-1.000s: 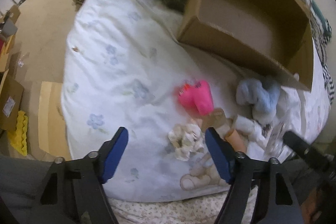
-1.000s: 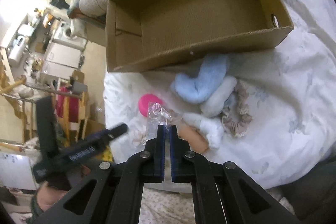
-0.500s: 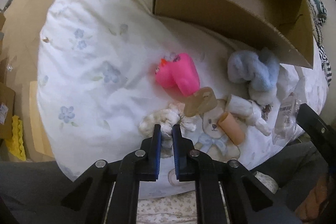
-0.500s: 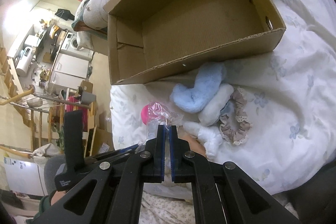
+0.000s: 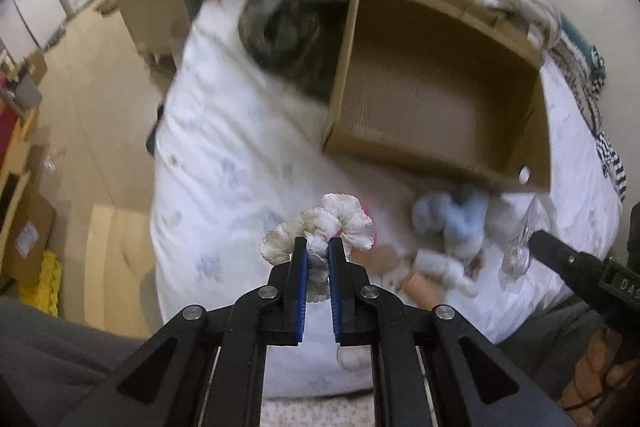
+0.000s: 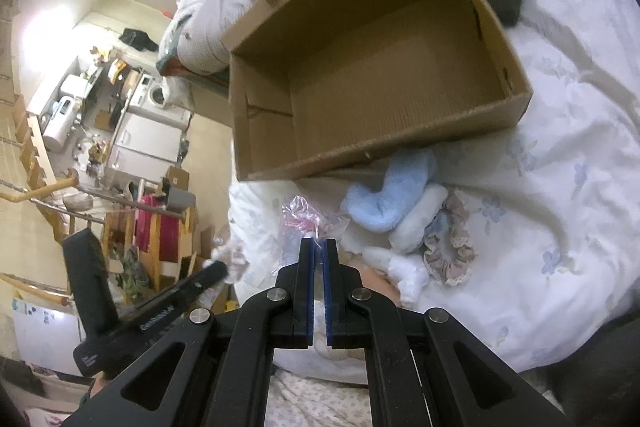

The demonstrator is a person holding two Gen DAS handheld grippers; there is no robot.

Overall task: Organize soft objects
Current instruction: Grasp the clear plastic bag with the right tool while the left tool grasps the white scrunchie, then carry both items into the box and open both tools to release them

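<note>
My left tongs are black with blue pads, pinched on a white scrunchie with scalloped edges. My right tongs carry the same black and blue, nipping a clear plastic bag with pink print. The bedspread is white with pale blue flowers. The cardboard box is plain brown; beside it lie a light blue plush and a dusty-pink, lace-edged scrunchie.

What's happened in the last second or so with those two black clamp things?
The left gripper closed on the white scrunchie and lifted it off the bed. The right gripper stayed shut on the clear plastic bag. The cardboard box is still empty; the blue plush hasn't moved.
</note>
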